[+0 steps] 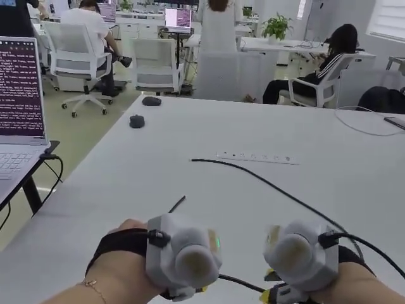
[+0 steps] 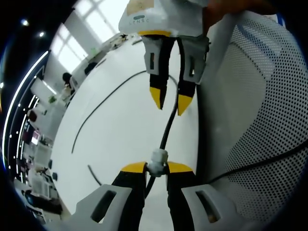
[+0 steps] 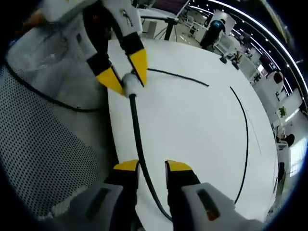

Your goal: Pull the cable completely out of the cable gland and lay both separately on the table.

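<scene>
Cable gland [image 2: 156, 161] clamped in left gripper [image 2: 156, 168], cable [image 2: 167, 127] between right gripper [image 2: 170, 102] fingers [image 2: 184, 103]

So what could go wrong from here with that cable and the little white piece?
The right gripper has the cable between its jaws, but they stand wider than it, so a pull might just slide along. The left gripper holds the cable gland near the table edge; if it pops free it could drop off.
</scene>
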`<move>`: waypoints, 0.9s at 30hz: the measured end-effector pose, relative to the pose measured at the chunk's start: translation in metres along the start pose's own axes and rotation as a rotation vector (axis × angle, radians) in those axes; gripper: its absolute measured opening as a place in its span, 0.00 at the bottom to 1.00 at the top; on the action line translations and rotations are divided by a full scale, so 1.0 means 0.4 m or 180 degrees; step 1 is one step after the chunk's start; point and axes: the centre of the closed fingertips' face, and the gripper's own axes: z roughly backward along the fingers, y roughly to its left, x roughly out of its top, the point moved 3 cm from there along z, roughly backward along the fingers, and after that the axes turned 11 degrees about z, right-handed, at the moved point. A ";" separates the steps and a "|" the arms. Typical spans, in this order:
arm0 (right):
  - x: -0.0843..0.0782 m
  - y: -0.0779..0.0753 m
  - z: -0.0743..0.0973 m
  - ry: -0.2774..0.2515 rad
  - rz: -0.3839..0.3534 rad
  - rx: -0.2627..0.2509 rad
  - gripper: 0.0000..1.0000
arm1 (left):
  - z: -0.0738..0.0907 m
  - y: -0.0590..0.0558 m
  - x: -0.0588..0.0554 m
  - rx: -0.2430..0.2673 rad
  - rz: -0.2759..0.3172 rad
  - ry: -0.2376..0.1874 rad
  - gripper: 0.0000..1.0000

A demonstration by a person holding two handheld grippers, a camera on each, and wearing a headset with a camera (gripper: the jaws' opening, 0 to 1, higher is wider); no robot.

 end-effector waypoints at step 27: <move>-0.124 0.000 -0.001 0.0888 0.0041 -0.0012 0.03 | -0.003 -0.005 0.000 -0.0009 -0.0087 0.0027 0.16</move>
